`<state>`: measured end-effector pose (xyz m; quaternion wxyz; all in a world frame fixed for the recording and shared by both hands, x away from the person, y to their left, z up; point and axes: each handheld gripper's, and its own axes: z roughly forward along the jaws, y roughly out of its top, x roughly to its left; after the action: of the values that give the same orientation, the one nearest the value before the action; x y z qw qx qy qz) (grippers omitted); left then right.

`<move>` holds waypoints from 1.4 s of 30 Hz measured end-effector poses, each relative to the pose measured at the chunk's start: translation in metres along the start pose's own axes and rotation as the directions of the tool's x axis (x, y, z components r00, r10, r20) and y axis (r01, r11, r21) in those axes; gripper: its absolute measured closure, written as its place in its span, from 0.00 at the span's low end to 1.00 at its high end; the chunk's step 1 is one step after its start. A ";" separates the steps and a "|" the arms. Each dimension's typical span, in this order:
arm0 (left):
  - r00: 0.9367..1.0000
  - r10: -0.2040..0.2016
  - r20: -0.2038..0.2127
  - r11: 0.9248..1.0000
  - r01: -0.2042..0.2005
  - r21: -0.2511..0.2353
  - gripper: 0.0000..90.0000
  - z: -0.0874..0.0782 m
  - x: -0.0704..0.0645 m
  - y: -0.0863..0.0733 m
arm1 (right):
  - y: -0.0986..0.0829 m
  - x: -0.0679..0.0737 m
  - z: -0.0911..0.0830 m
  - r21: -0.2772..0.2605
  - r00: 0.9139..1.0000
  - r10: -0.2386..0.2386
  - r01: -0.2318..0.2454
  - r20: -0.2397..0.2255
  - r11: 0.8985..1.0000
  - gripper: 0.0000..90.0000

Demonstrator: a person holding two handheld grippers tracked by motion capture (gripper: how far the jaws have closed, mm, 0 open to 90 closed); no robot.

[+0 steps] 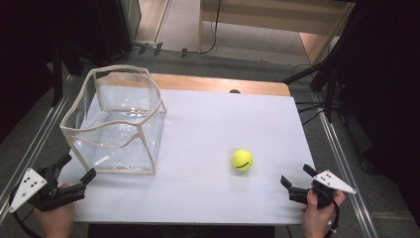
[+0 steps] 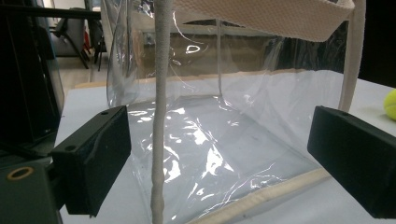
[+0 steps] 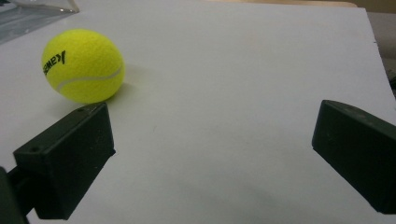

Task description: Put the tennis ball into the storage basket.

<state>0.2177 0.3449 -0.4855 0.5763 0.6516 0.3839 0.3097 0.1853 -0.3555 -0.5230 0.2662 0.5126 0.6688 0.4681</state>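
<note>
Black jaws of the right gripper (image 1: 298, 179) stand wide apart with nothing between them, low over the white table (image 1: 213, 134) near its front right corner. In the right gripper view the gripper (image 3: 212, 154) looks along the bare tabletop (image 3: 233, 70), and the ball (image 3: 83, 65) lies just beyond its left jaw, apart from it and outside the gap. The ball is yellow-green felt with a white seam and black lettering on its side. From the high view the ball (image 1: 242, 160) rests on the table ahead and to the left of the right gripper, near but not touching it, and well apart from the bag (image 1: 116, 119).

The left gripper (image 1: 77, 166) sits at the front left corner of the table, its jaws likewise spread open and holding nothing, pointed at the near left corner of the bag. In the left gripper view the gripper (image 2: 219, 163) has the bag (image 2: 224, 116) just ahead: a cream-trimmed vertical edge of the bag rises between the two jaws, closer to the left one, and whether it touches either jaw cannot be told. The bag is clear plastic, box-shaped, with cream fabric binding along its rim and edges; it stands upright with its mouth open on the left half of the table. A sliver of the ball (image 2: 390, 103) shows at the right border of that view, past the bag.

A person's hands grip both tools from the bottom of the high view.
</note>
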 end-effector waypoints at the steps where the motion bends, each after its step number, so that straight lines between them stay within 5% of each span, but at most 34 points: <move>1: 1.000 0.000 0.001 1.000 0.000 -0.001 0.07 0.000 0.000 0.000 | 0.000 0.000 0.000 -0.005 1.000 -0.006 0.006 0.002 1.000 0.00; 19: 1.000 0.017 -0.006 1.000 -0.017 0.008 0.07 0.000 -0.002 0.000 | 0.008 0.002 0.000 0.042 0.999 -0.037 0.038 -0.007 0.998 0.00; 28: 1.000 0.022 -0.008 1.000 -0.022 0.010 0.07 0.001 -0.004 -0.001 | 0.017 0.006 0.007 0.135 0.997 -0.062 0.066 -0.037 0.989 0.00; 42: 0.999 0.032 -0.005 0.999 -0.032 0.011 0.07 0.002 -0.005 -0.001 | 0.044 0.014 0.019 0.194 0.992 -0.102 0.115 -0.078 0.974 0.00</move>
<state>0.2165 0.3398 -0.4864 0.5666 0.6600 0.3767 0.3186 0.2161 -0.3343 -0.4900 0.2162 0.4831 0.7476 0.4011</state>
